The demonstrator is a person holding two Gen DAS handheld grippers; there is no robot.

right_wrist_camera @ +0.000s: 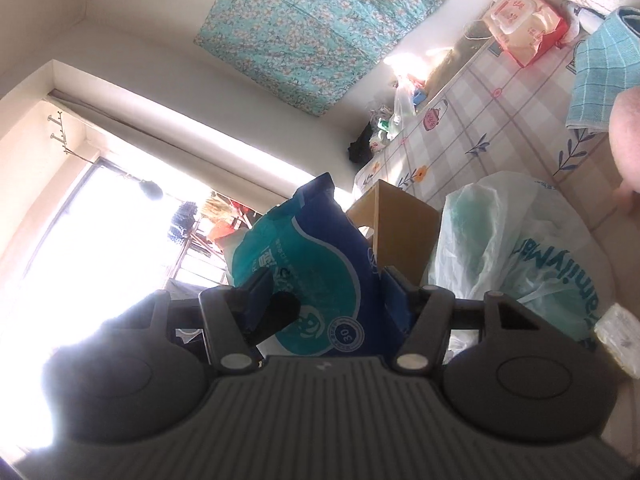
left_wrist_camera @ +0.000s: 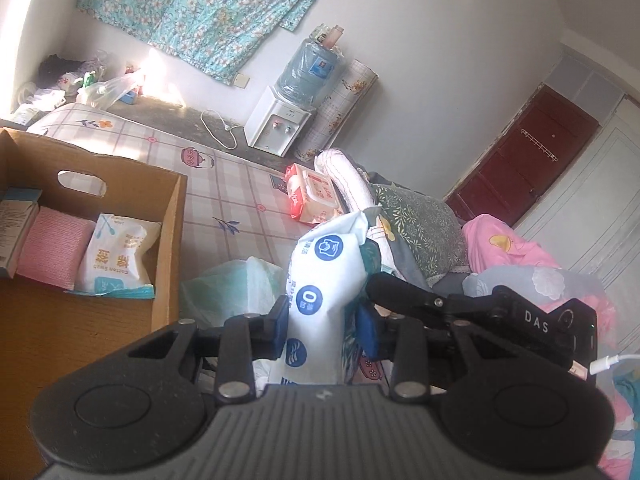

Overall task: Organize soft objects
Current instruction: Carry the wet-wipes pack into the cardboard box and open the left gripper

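Observation:
My left gripper point(left_wrist_camera: 326, 322) is shut on a soft white pack with blue round icons point(left_wrist_camera: 324, 276), held upright above the bed, right of the cardboard box point(left_wrist_camera: 168, 240). The box holds a pink cloth point(left_wrist_camera: 52, 252), a white cotton-swab pack point(left_wrist_camera: 116, 256) and a small carton point(left_wrist_camera: 16, 220). My right gripper point(right_wrist_camera: 324, 292) is shut on the same pack, seen here from its blue and teal side point(right_wrist_camera: 316, 256); the right gripper's body shows in the left wrist view point(left_wrist_camera: 500, 320). The box corner point(right_wrist_camera: 400, 228) stands just behind the pack.
A red and white wipes pack point(left_wrist_camera: 316, 196) point(right_wrist_camera: 524, 24) lies on the checked bedsheet point(left_wrist_camera: 224, 188). A translucent plastic bag point(left_wrist_camera: 236, 288) point(right_wrist_camera: 520, 252) lies beside the box. Pillows and a pink blanket point(left_wrist_camera: 504, 248) pile at the right. A teal towel point(right_wrist_camera: 600, 68) lies on the sheet.

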